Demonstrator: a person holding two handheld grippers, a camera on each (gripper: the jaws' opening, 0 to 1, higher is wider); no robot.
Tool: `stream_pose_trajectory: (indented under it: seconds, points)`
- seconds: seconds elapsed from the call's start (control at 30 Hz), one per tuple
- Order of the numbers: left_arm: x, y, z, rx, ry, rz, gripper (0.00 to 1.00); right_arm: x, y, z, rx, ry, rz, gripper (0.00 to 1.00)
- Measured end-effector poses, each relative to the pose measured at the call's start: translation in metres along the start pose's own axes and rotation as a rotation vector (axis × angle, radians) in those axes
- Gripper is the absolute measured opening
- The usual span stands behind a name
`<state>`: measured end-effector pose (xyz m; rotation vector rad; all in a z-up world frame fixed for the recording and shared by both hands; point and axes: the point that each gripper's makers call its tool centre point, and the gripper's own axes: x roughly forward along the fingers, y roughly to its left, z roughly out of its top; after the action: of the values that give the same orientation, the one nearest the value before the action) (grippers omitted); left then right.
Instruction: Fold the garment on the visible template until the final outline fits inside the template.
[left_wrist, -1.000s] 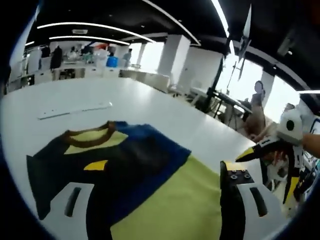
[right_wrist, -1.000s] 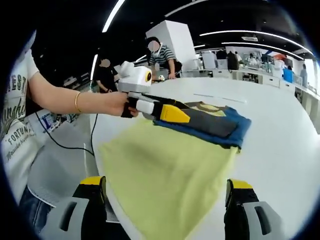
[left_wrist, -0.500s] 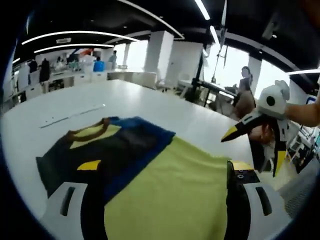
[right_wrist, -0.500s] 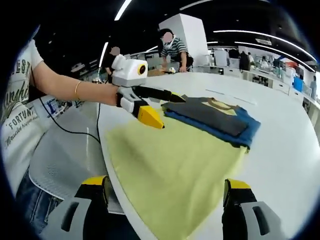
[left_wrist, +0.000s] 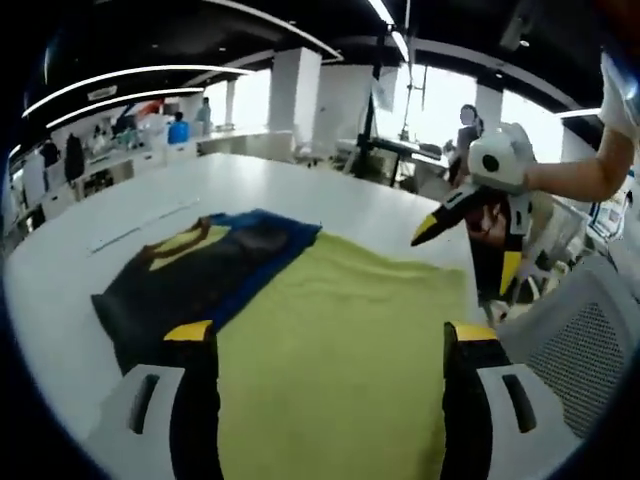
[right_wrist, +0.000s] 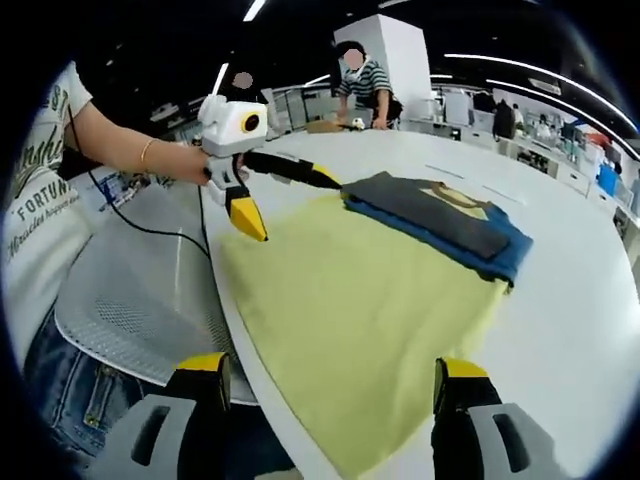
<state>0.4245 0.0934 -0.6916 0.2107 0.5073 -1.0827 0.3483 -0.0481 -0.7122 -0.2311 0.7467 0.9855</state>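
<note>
Both grippers, left gripper (right_wrist: 285, 195) and right gripper (left_wrist: 470, 235), hang spread wide, holding nothing, above the garment (left_wrist: 330, 340) lying ahead on the surface (left_wrist: 80, 260). We judge each should pinch a yellow hem corner just ahead and carry it evenly toward the collar.

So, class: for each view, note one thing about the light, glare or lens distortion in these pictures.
Left gripper view: bright windows behind blow out to white, and the white table curves from fisheye bending. Right gripper view: long ceiling light strips arc across a dark ceiling, while the yellow, blue and black garment is evenly lit, without hard shadows.
</note>
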Motion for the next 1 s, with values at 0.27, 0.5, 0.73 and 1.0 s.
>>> stream_pose_trajectory:
  seconds: [0.27,0.5,0.73,1.0]
  points:
    - [-0.025,-0.009,-0.02,-0.046,0.029,-0.004,0.75,0.001,0.004,-0.006,-0.007,0.005,-0.006,0.71]
    - [-0.041,-0.027,-0.044,-0.004,0.096,-0.044,0.6,-0.003,0.004,-0.016,-0.026,0.041,-0.015,0.61]
    - [-0.059,-0.031,-0.072,0.053,0.18,-0.062,0.45,-0.005,0.002,-0.026,-0.061,0.079,-0.038,0.54]
    - [-0.076,-0.031,-0.089,0.05,0.23,-0.067,0.39,-0.005,0.001,-0.035,-0.073,0.107,-0.042,0.45]
